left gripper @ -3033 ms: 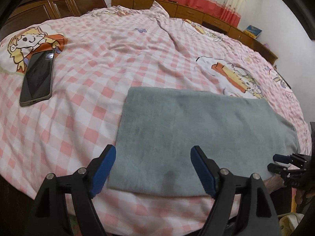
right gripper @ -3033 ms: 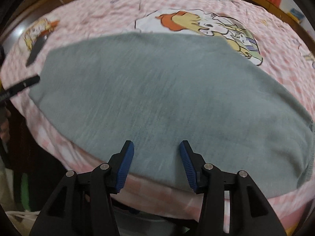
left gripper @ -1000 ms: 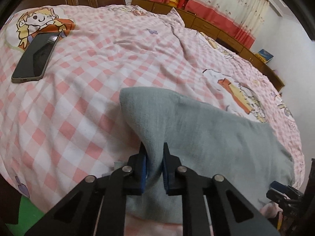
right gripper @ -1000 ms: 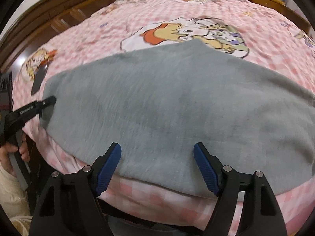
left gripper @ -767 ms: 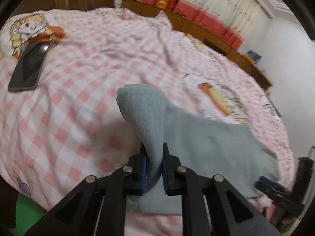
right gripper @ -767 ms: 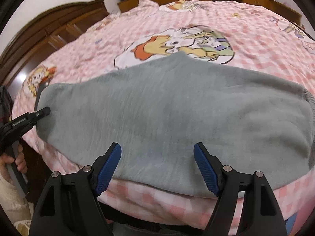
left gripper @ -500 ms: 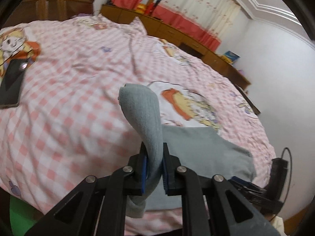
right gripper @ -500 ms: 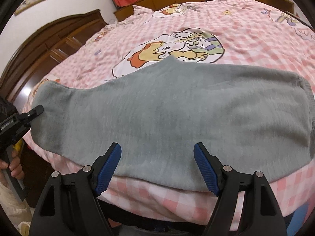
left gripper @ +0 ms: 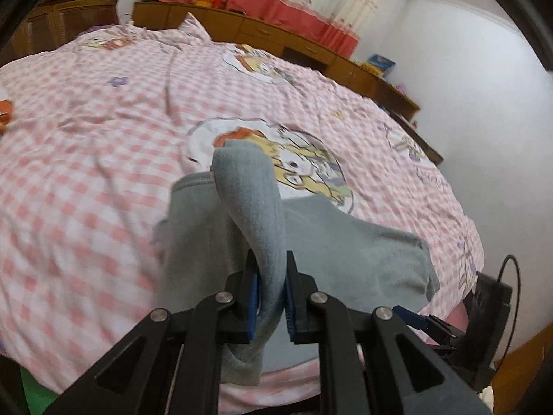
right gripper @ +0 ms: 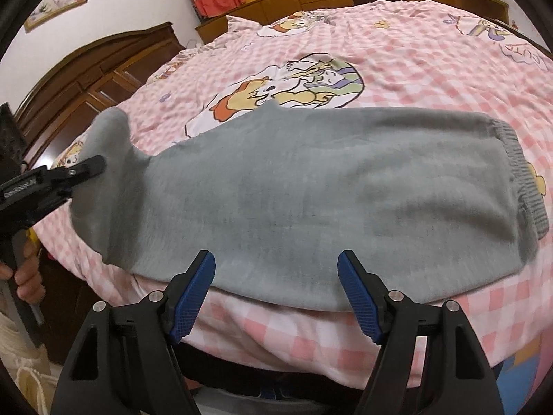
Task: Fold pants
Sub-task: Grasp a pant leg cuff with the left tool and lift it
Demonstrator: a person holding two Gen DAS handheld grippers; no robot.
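Grey pants (right gripper: 311, 186) lie folded lengthwise along the near edge of a pink checked bed (right gripper: 432, 55), ribbed waistband at the right. My left gripper (left gripper: 269, 297) is shut on the left end of the pants (left gripper: 249, 193) and holds it lifted off the bed, folded toward the right. It also shows in the right wrist view (right gripper: 86, 169), pinching the raised end. My right gripper (right gripper: 276, 294) is open and empty, hovering just before the pants' near edge. Its blue fingertips (left gripper: 411, 313) show at the lower right of the left wrist view.
The bedspread carries cartoon prints (left gripper: 293, 162). Wooden cabinets (left gripper: 276, 41) and red-trimmed curtains line the far wall. A dark wooden wardrobe (right gripper: 103, 76) stands at the left. A black device with a cable (left gripper: 490, 301) sits at the bed's right corner.
My left gripper closed on the pants' left end, raised it and carried it rightward over the rest. My right gripper opened wider and stayed in front of the pants.
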